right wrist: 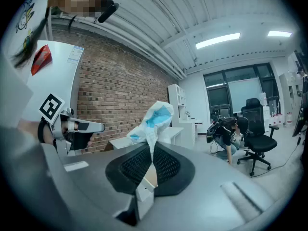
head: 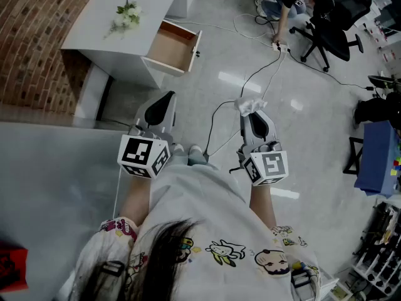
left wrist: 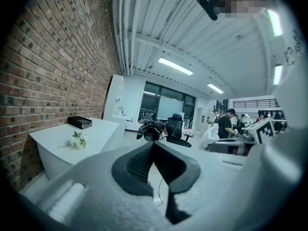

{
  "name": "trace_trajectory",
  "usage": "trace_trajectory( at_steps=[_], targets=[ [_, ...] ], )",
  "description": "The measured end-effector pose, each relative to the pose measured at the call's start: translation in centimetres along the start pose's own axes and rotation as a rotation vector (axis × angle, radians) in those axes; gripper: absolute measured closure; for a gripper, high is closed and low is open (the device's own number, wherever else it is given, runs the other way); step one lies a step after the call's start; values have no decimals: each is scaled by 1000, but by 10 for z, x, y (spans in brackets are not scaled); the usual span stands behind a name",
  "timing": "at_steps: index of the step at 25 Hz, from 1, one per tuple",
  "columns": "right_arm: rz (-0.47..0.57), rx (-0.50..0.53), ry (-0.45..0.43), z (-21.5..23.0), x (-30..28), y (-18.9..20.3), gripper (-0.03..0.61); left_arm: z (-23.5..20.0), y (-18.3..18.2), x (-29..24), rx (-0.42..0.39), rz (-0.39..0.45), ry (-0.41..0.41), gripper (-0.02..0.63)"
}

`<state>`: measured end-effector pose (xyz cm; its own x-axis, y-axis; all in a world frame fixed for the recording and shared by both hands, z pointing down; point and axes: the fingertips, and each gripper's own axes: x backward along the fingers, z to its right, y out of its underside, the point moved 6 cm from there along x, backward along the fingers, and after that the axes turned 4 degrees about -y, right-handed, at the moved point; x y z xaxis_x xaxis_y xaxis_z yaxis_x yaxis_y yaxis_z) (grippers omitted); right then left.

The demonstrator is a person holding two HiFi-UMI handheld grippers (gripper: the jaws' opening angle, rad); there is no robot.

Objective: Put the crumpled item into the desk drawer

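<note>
The right hand-held gripper [head: 252,113] is clamped on the crumpled item [head: 247,104], a white and blue wad pinched by one edge between the ribbed pads. In the right gripper view the wad [right wrist: 153,118] stands up above the closed jaws of the hand-held gripper [right wrist: 151,152], and the pinched part is hidden between them. The left hand-held gripper [head: 164,103] sits at centre frame of the head view, level with the right one and apart from it. Its own view shows the left hand-held gripper [left wrist: 153,147] with its tips together and nothing between them. Marker cubes cover both of the person's hands in the head view.

Both tools are held above a pale floor [head: 219,55], where a dark cable [head: 254,77] runs towards the upper right. At upper left a white worktop [head: 153,2] stands by a brick wall [head: 31,30], with its drawer [head: 177,46] pulled open and well apart from the wad. Only part of the wooden inside shows, and no contents can be made out. A small spray of white flowers [head: 127,15] lies on the worktop. The left gripper view also shows a black box [left wrist: 79,122] there, which the top edge cuts off in the head view. A black office chair [head: 332,24] and a crouching person [right wrist: 226,134] occupy the upper right. A red object [head: 11,268] is cut off at the lower left edge and cannot be identified.
</note>
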<state>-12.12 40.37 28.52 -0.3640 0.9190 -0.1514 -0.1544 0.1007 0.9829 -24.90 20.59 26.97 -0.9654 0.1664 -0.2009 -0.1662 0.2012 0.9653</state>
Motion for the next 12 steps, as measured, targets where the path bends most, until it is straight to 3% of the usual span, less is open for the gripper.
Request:
trace_trajectory(
  at_steps=[12],
  targets=[
    [30, -43, -1, 27, 1, -3, 563, 1, -5, -6, -21, 7, -83, 612]
  ],
)
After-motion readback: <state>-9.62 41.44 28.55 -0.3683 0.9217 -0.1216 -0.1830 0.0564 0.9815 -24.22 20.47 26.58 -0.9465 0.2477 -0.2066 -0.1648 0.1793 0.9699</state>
